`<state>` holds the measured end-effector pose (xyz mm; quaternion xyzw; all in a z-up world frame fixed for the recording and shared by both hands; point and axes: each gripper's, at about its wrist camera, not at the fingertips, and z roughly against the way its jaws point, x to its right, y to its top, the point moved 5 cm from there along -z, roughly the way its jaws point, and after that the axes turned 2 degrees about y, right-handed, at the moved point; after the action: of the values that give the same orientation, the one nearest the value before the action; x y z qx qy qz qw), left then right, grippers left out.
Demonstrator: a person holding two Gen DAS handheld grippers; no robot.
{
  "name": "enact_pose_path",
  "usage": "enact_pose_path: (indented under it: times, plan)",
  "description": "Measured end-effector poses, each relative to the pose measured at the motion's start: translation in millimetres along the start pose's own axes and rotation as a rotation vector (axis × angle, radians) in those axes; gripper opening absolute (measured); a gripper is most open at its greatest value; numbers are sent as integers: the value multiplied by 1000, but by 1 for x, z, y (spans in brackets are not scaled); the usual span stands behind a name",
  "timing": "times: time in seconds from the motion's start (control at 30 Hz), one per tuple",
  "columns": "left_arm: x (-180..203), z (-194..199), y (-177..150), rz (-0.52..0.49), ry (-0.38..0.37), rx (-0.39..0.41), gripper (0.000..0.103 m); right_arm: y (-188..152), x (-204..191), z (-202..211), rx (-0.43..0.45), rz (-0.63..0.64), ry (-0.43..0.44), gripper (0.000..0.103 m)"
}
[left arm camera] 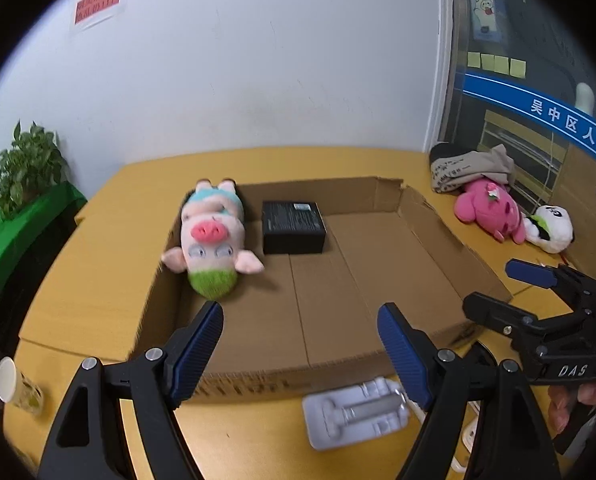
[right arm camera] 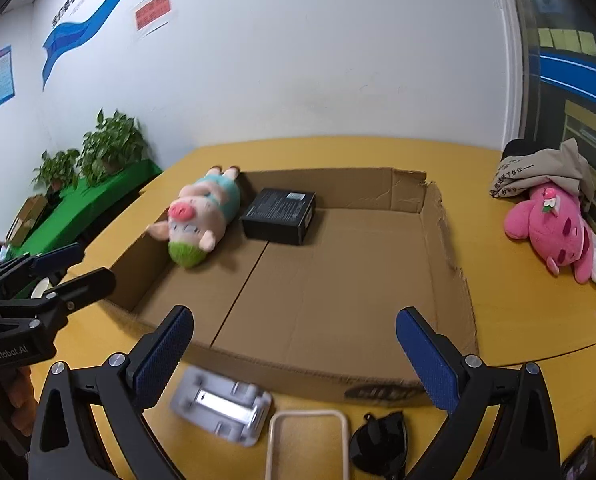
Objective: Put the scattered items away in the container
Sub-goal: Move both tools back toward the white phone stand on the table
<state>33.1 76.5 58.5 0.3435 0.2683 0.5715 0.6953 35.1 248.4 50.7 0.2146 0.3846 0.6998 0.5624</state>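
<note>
Smooth yellow table [left arm camera: 78, 272]; corrugated cardboard box [left arm camera: 378, 264] holds fuzzy pig [left arm camera: 210, 236]; left tool [left arm camera: 300, 344] and right tool [right arm camera: 294, 352] spread, empty.

Even, bright indoor light; heavy fisheye edges; perhaps slight motion blur.

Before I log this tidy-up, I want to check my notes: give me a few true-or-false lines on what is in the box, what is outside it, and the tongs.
1. The pig toy lies in the cardboard box. True.
2. The black box sits on the table outside it. False: it is inside, beside the pig.
3. The pink toy is still outside. True.
4. The left tongs grip the grey tray. False: open, empty.
5. The right tongs are open. True.
</note>
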Motion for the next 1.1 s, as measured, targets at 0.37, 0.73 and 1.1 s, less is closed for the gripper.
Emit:
enact_pose_path:
  times: [0.37,0.73,1.1]
  plan:
    - [1,1,-16,25,-23,-25,80,-23,-18,-1,-45,38,22,103]
    - [-2,-7,-25,36,-19,-53,80,-29,-13,-5,-66,12,15,103]
    - [-1,-10,-28,33,1,-63,80,-31,-11,-8,-71,14,31,103]
